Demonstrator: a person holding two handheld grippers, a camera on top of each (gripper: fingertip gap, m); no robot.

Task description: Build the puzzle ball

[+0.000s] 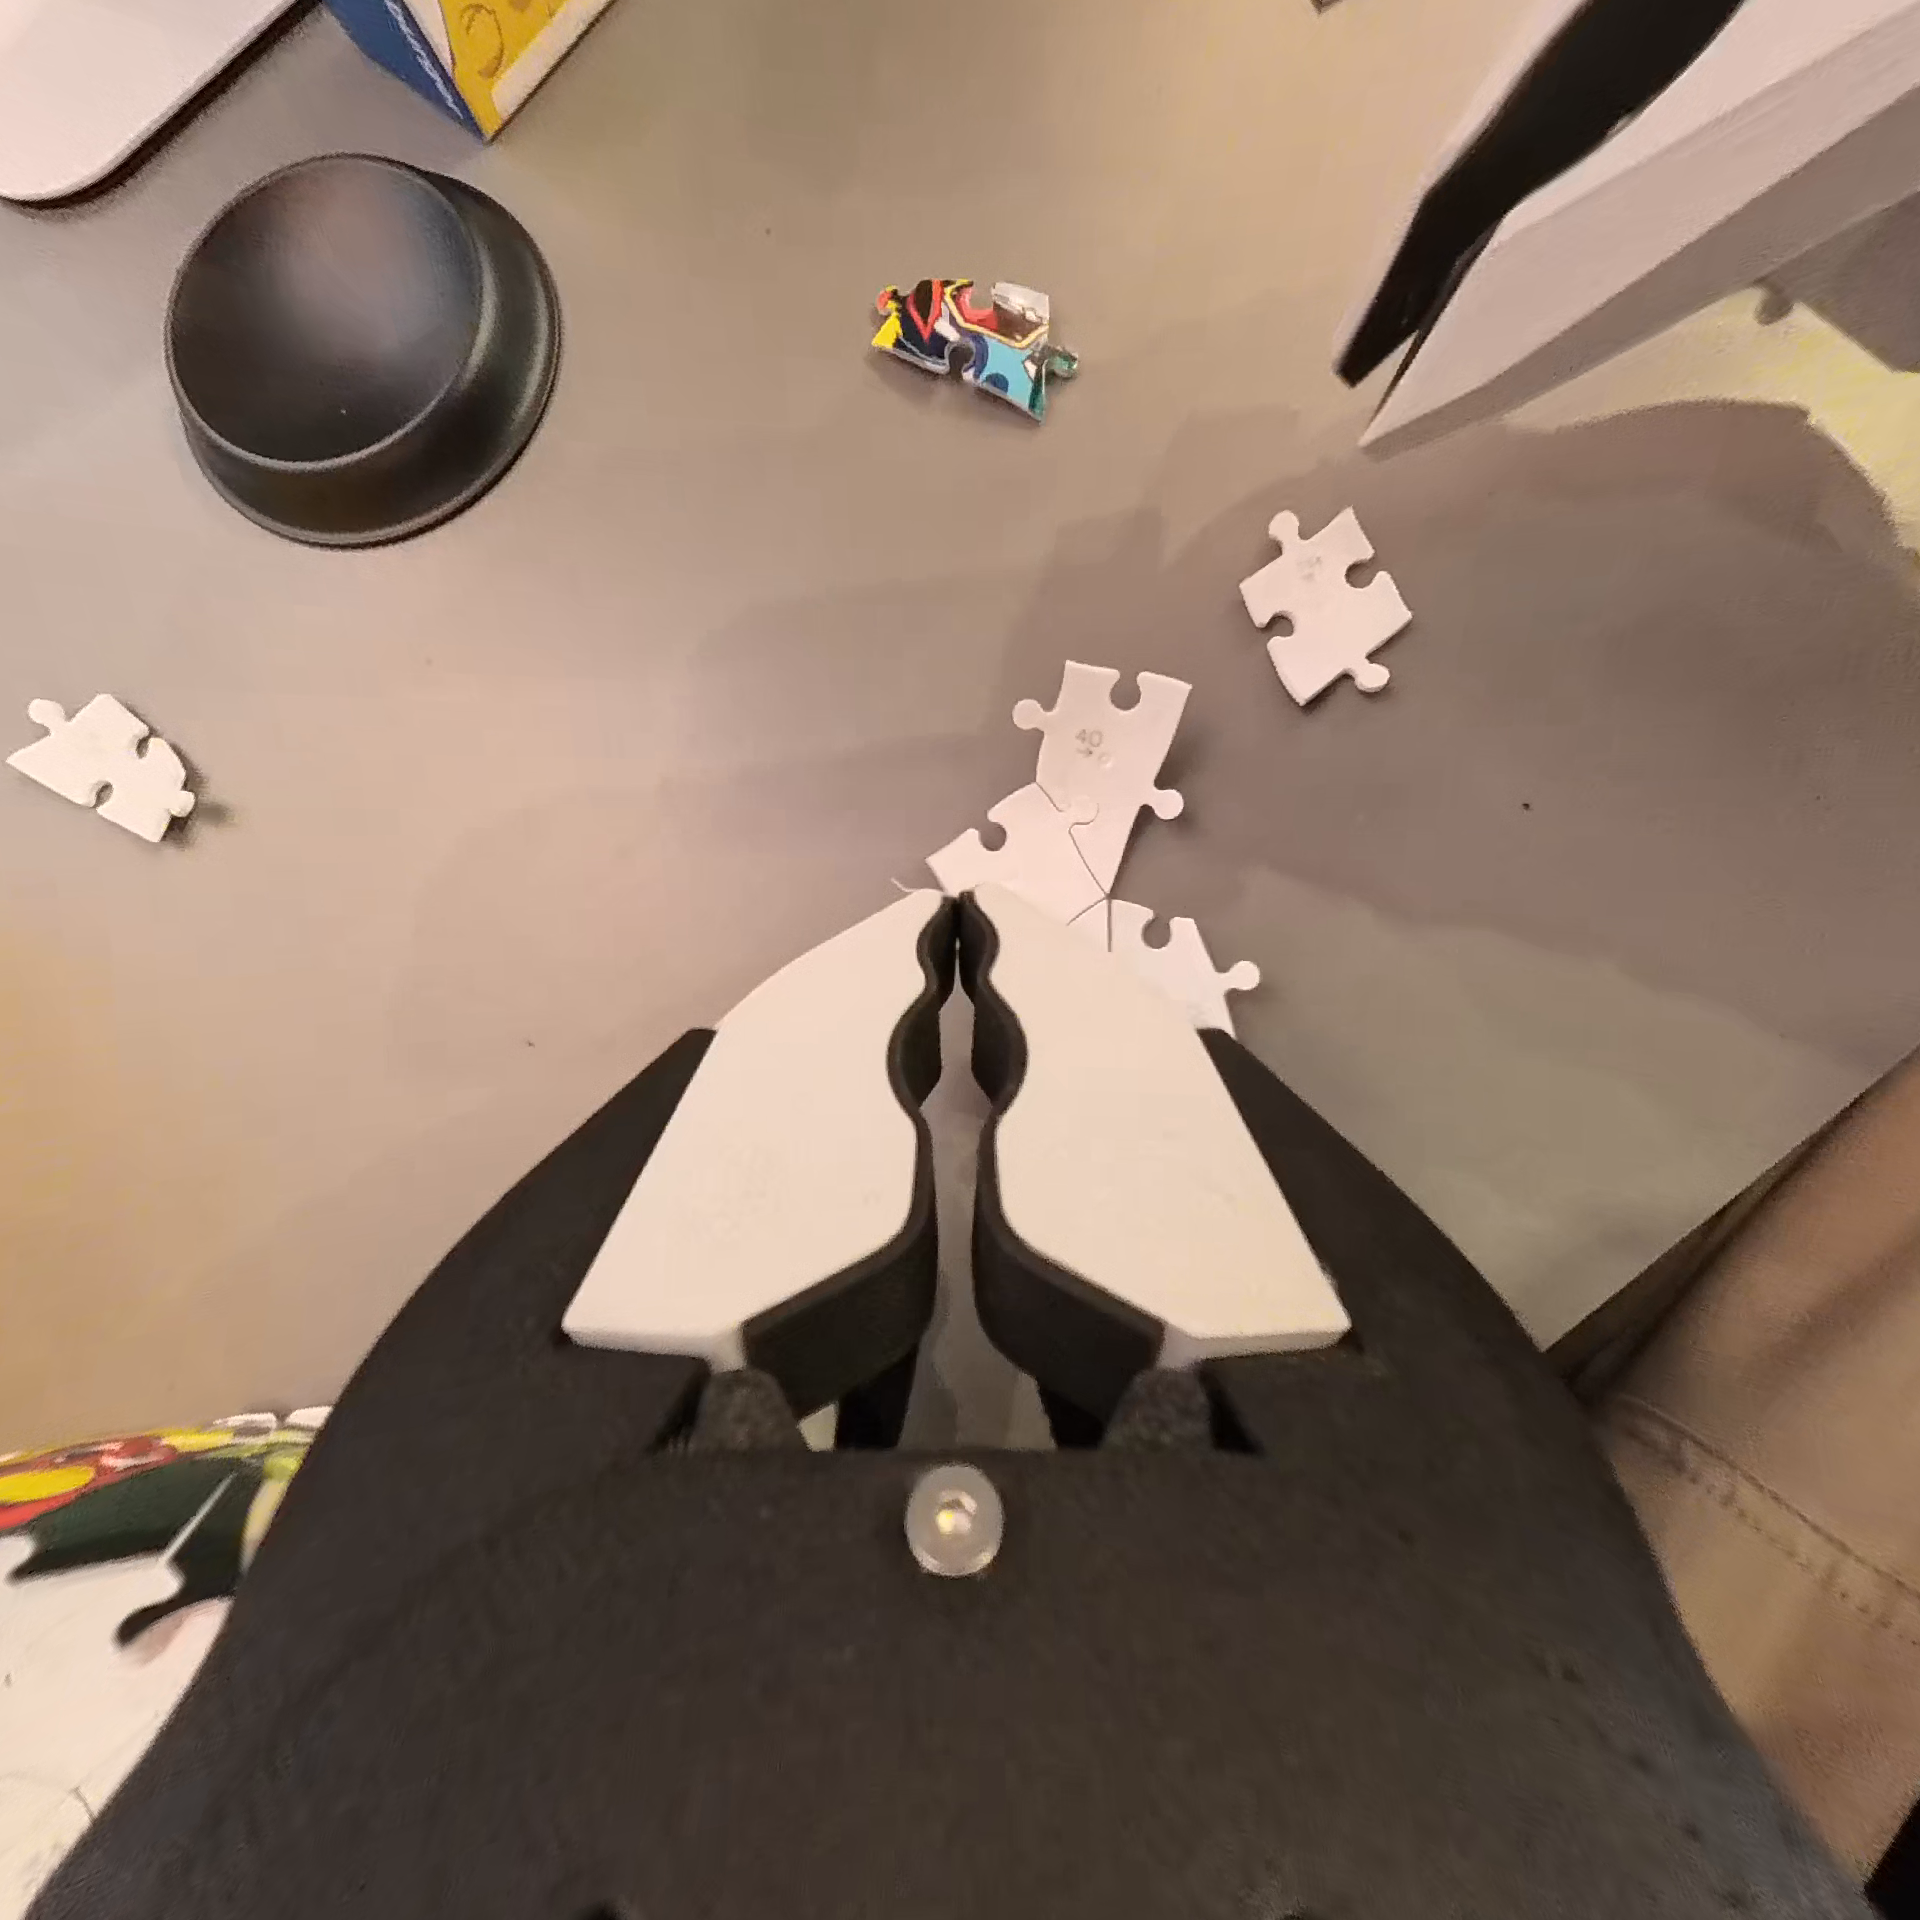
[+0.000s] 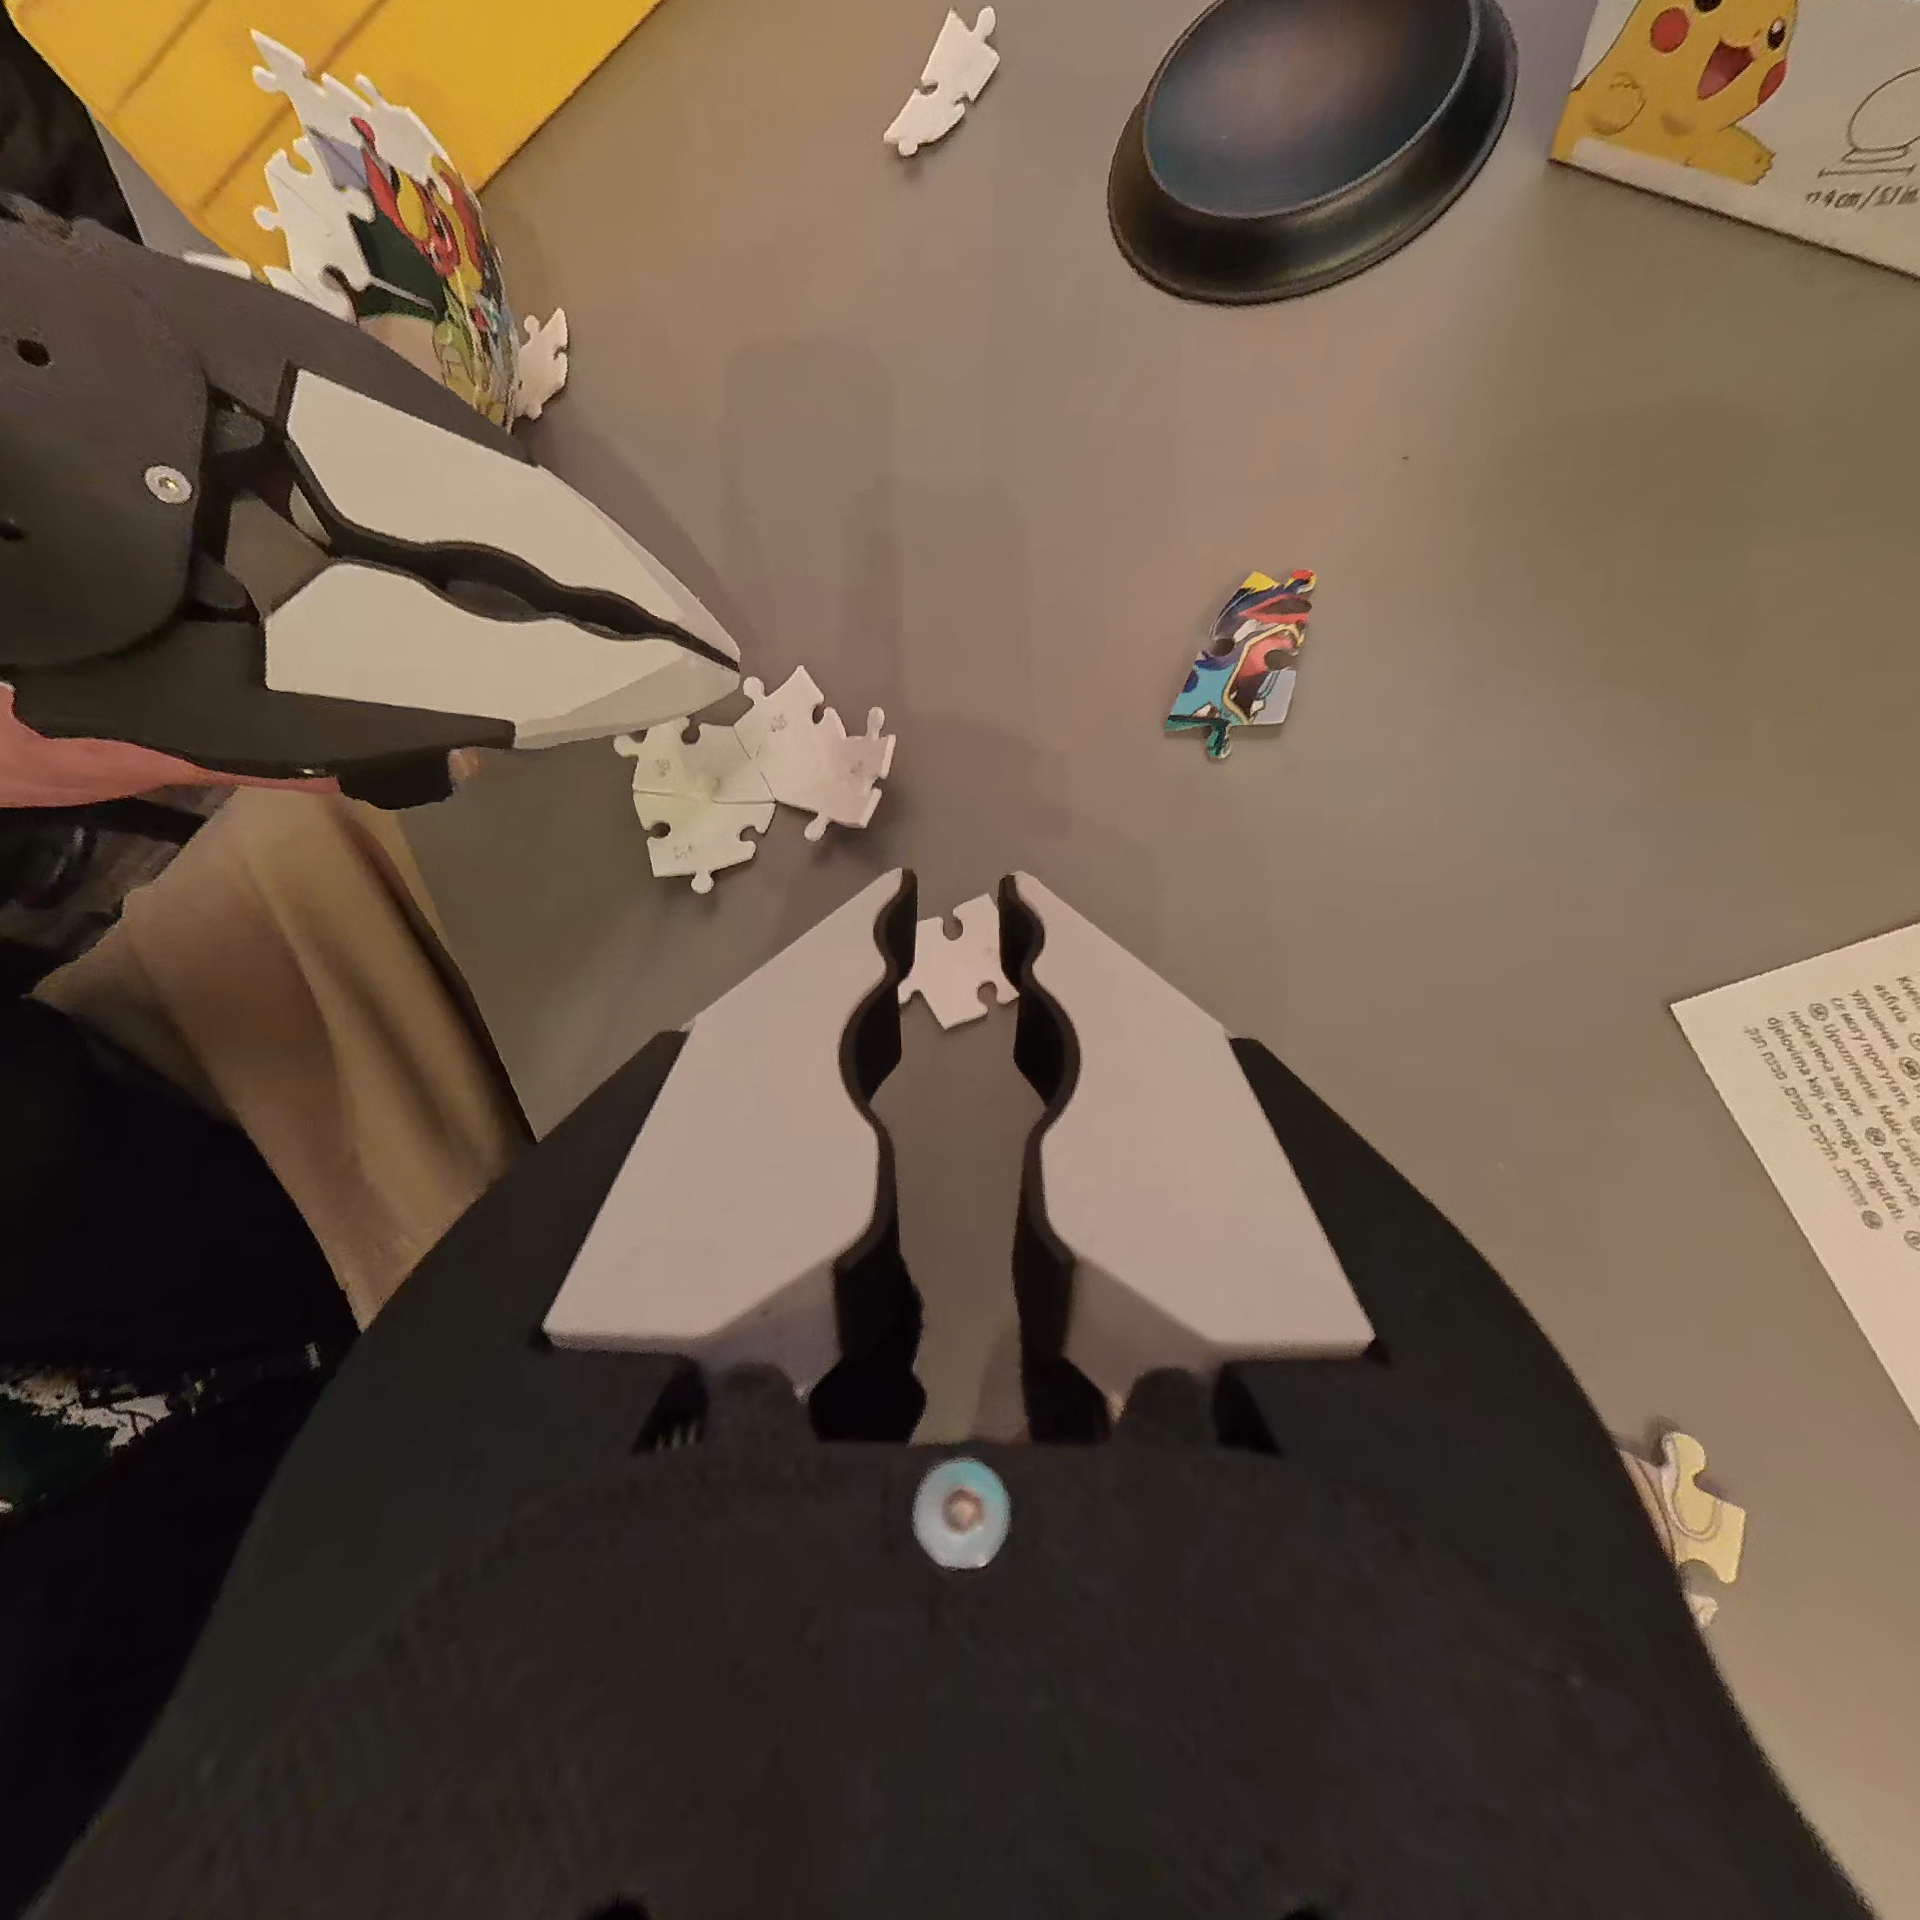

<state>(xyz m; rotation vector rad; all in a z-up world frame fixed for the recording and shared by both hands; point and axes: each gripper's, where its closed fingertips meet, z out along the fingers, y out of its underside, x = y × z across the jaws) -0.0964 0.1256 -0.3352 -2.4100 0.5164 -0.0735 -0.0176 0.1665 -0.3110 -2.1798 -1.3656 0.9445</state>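
Several joined white, face-down puzzle pieces lie flat on the grey table; they also show in the right wrist view. My left gripper is shut, its tips at the near edge of this cluster; it shows from the side in the right wrist view. My right gripper is open, with a loose white piece on the table between its fingertips. That piece and the right gripper also show in the left wrist view. The partly built ball stands behind the left gripper.
A black bowl-shaped stand sits at the back. A coloured two-piece section lies mid-table. Another white piece lies far left. The puzzle box, a printed leaflet and a pale piece are at the right. The table edge is close. Some 10 cm of space lies between my two pairs of fingers.
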